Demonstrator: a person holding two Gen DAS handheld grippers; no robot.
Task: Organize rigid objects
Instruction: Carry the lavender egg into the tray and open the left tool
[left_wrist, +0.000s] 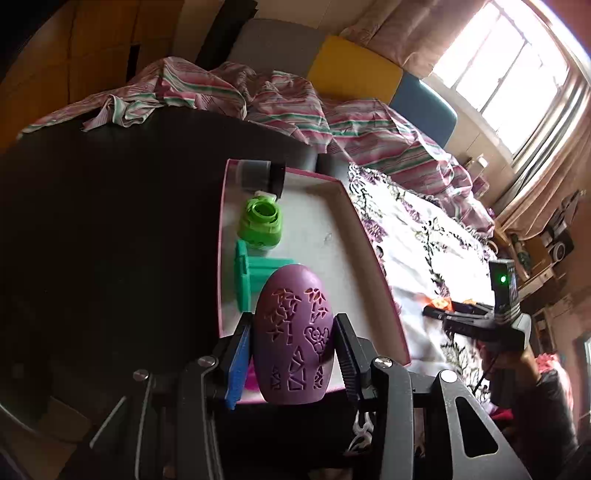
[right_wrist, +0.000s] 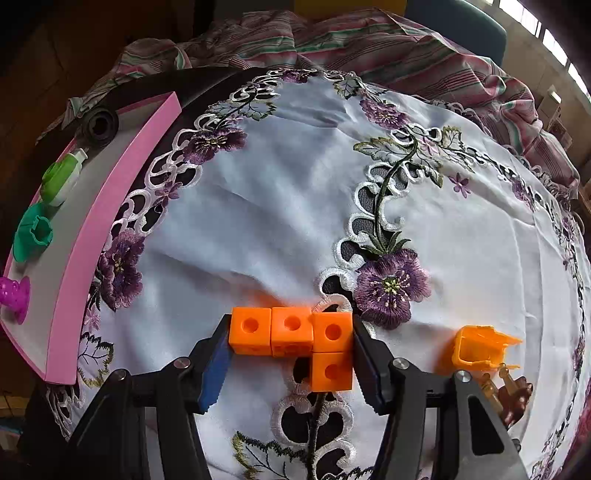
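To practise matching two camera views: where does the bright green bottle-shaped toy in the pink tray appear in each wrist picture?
Left wrist view: the green toy lies just above centre, near the tray's far end, beyond the teal piece.
Right wrist view: it sits at the far left edge, again between the teal piece and a dark cylinder.
Shared landmark: the pink tray.

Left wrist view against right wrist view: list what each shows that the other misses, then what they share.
Only the left wrist view shows the purple egg clamped in the left gripper, over the near end of the pink tray, and a window.

Only the right wrist view shows the orange cubes between the right gripper's fingers, an orange open box and a magenta piece in the tray.

Both show the tray, its green bottle, teal piece, black roll and the embroidered cloth.
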